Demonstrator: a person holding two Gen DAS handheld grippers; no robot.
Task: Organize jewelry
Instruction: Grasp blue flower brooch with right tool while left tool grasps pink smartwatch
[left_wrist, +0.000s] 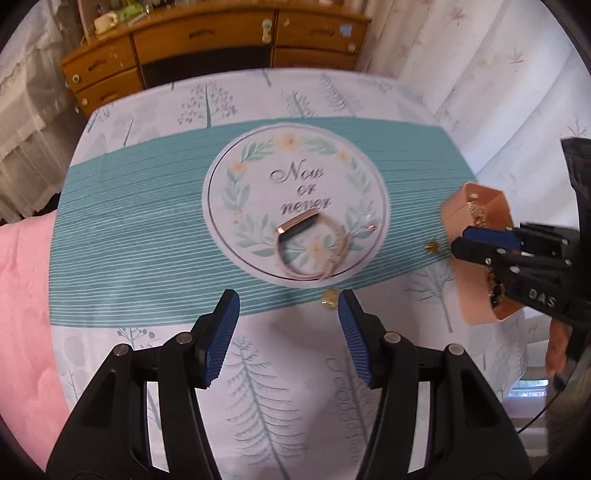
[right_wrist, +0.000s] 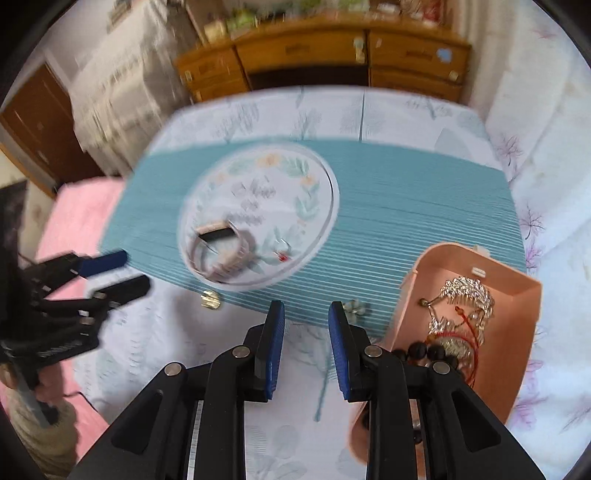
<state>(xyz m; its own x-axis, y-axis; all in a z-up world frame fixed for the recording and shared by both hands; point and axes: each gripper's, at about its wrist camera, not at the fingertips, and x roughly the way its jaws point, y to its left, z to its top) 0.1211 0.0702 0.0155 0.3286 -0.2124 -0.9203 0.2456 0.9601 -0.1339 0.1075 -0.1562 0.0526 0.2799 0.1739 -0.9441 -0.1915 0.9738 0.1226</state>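
Here, left of centre in the right wrist view, the left gripper (right_wrist: 123, 271) hung with jaws apart, holding nothing. At centre a pink watch (right_wrist: 221, 251) lay on the printed tablecloth (right_wrist: 406, 192). The right gripper (right_wrist: 306, 314) gaped, holding nothing. At lower right, a pink jewelry box (right_wrist: 517, 332) held a silver brooch (right_wrist: 467, 295) and dark beads (right_wrist: 428, 352).

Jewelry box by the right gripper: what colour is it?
Peach-pink, plain, with no pattern: the jewelry box shows best in the right wrist view.
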